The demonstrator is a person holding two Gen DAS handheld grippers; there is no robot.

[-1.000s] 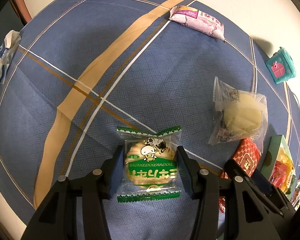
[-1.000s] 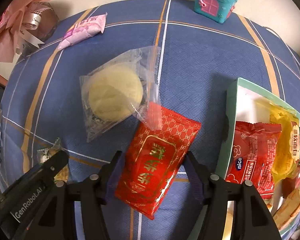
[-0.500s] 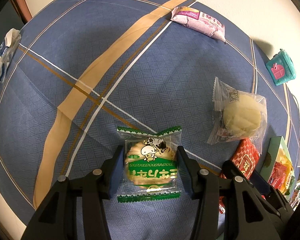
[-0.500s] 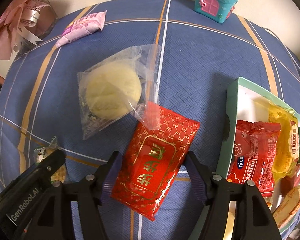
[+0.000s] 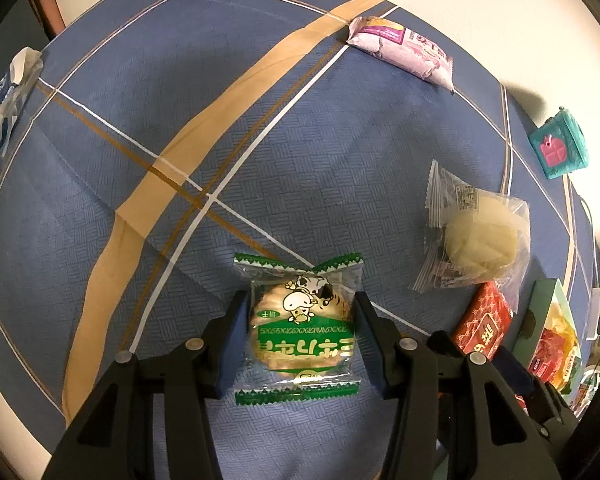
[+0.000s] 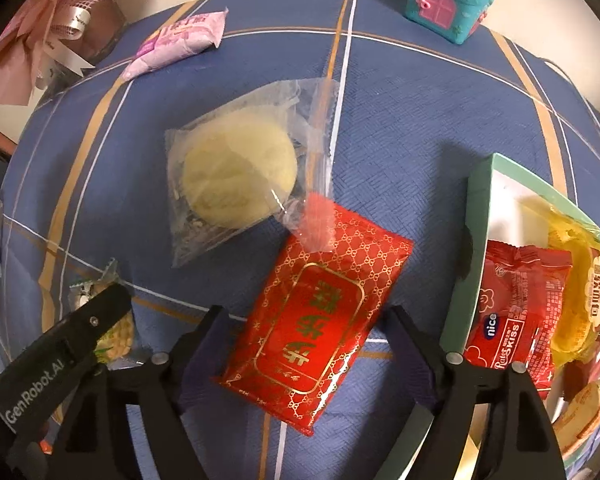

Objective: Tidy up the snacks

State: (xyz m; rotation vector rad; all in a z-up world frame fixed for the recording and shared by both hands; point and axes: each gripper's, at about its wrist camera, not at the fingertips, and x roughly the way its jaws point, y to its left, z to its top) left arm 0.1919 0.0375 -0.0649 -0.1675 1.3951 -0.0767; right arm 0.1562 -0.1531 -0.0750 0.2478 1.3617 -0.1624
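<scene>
Only our right wrist view shows the inside of the mint-edged box [image 6: 478, 216] at three o'clock, with a red "nice" packet [image 6: 516, 312] and a yellow packet [image 6: 576, 276] in it; the left wrist view catches just its edge. Only the left wrist view shows the green cracker packet [image 5: 300, 332] whole. Our left gripper [image 5: 300, 332] is clenched on that packet, pads pressed to its two sides, on the blue cloth [image 5: 180, 100]. Our right gripper [image 6: 304, 336] is opening its jaws; the red-and-gold packet [image 6: 316, 312] lies slanted between them on the cloth, its upper corner under the clear-wrapped pastry [image 6: 236, 172] at eleven o'clock.
</scene>
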